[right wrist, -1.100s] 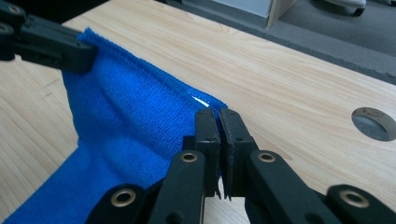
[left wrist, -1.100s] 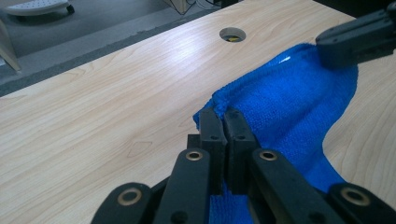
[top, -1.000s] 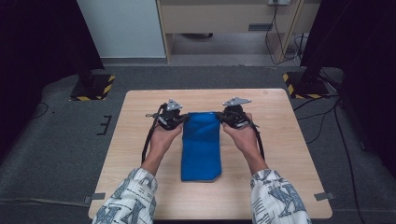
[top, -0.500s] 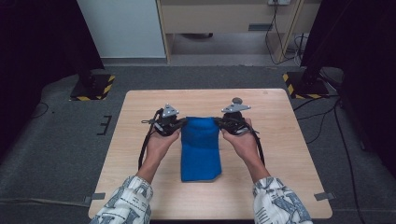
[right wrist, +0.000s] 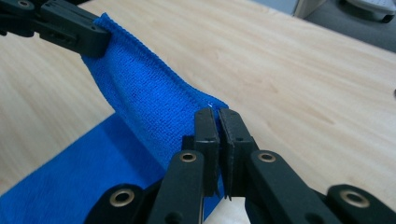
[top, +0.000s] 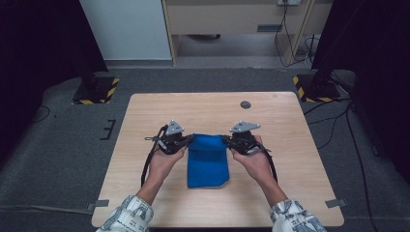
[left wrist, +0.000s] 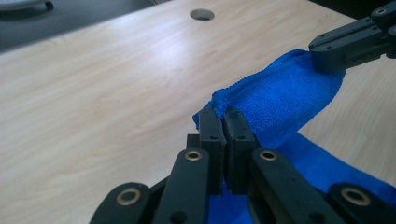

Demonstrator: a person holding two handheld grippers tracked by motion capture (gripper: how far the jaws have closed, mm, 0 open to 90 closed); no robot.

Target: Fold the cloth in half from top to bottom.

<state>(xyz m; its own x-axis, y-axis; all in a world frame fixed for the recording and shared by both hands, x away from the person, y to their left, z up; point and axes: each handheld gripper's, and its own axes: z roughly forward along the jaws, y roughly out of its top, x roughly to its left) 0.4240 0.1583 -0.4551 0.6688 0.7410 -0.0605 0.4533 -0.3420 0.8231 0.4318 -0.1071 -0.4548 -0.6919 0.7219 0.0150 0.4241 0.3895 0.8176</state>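
Table: light wooden table [top: 285,145], with a round cable hole [top: 245,104] near its far edge, seen again in the left gripper view [left wrist: 202,14].
Cloth: blue microfibre cloth [top: 208,162] at the middle of the table, between the two hands; its near part lies flat on the wood, its far edge is raised off the surface and held at both corners.
Cloth, left gripper view: the raised edge [left wrist: 280,100] runs from the near jaws across to the other gripper at upper right; the flat part lies below it.
Cloth, right gripper view: the raised edge [right wrist: 144,102] runs from the near jaws to the other gripper at upper left.
Left gripper: [top: 186,140] at the cloth's far left corner; jaws pressed together on that corner [left wrist: 223,122], with blue fabric showing just above the tips.
Right gripper: [top: 226,140] at the cloth's far right corner; jaws pinched on it with only a thin slit between them [right wrist: 218,122].
Hands: left hand [top: 164,162] and right hand [top: 254,162] each grasp a gripper body; patterned sleeves [top: 126,216] enter from the bottom edge.
Cables: a black cable [top: 146,162] trails from the left gripper along the forearm.
Surroundings: grey carpeted floor [top: 63,145] around the table; yellow-and-black striped stand bases [top: 96,91] beyond the far corners.
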